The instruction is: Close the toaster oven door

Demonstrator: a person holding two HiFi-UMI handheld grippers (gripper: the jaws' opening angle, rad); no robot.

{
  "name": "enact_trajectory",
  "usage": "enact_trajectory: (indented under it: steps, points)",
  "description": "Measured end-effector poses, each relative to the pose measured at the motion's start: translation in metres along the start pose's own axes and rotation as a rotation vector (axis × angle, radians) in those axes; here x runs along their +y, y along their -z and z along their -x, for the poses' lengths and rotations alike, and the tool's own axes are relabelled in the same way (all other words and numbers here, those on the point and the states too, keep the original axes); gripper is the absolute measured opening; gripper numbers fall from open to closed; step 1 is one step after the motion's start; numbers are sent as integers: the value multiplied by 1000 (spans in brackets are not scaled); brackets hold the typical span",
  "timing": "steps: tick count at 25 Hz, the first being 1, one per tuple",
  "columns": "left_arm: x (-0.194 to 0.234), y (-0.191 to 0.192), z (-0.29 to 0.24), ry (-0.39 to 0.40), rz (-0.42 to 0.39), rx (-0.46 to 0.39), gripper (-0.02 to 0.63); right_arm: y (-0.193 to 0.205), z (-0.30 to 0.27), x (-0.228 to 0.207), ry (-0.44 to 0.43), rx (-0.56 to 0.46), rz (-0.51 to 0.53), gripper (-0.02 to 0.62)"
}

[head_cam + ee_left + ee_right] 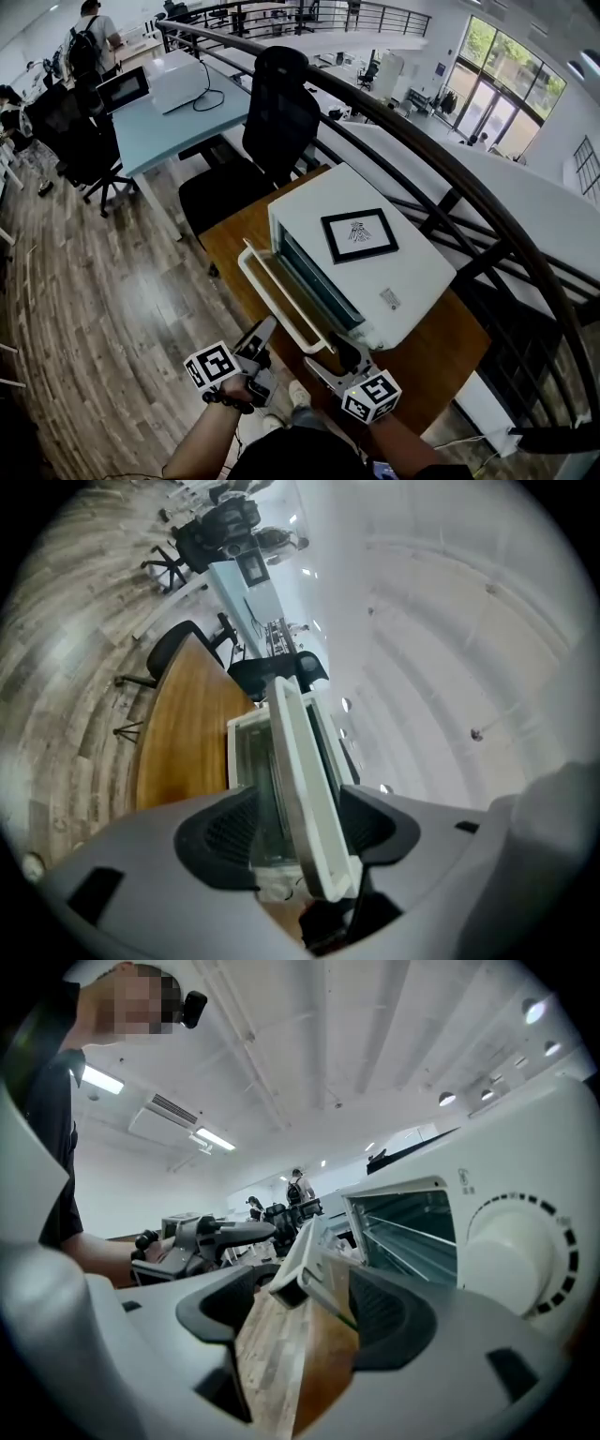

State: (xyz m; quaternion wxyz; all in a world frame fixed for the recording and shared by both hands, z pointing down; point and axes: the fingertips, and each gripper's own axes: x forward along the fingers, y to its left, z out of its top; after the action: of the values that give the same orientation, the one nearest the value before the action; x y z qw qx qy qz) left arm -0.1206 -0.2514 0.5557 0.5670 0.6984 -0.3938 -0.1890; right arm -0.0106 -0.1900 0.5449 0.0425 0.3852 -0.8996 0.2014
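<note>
**Toaster oven door down, both grippers at its near end**

The toaster oven [375, 262] sits on a wooden surface [234, 234], its front facing about 8 o'clock in the head view. The door [298, 292] is dropped open and reaches out past the surface's edge, over the floor.

The left gripper [265, 330] comes in from 6 o'clock, lined up with the door's long edge. In the left gripper view its jaws stand released, with the door [300, 789] upright between the pads and touching neither. This placement probably brackets the door ready for a lift.

The right gripper [333, 361] waits just beside the door's near corner, at 5 o'clock. Its jaws are likewise released, with the corner [314, 1260] in the gap and not gripped.

The swing path up toward 2 o'clock looks free, as nothing shows in the oven mouth [412, 1232]. A chair [277, 112] at 12 o'clock stands well apart. A railing [487, 206] runs behind the oven, outside the door's arc.
</note>
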Motion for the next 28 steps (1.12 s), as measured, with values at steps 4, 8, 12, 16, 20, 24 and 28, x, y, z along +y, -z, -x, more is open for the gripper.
enact_trajectory:
  steps: [4,8,12,16,20,24,28]
  points:
    - [7,12,-24,102,90,42,275,2,-1,3,3,6,-2,318]
    - [-3,22,-41,232,191,62,243,1,-3,3,7,9,7,318]
    - [-16,24,-48,299,240,54,124,1,-2,5,7,21,20,318]
    - [-16,24,-52,301,255,59,115,-1,0,3,23,19,33,318]
    - [-20,24,-58,290,237,75,115,-10,13,3,52,-6,45,318]
    - [-27,25,-64,293,232,87,115,-18,32,5,61,-31,58,307]
    - [-36,25,-73,313,233,78,114,-35,45,12,62,-77,112,299]
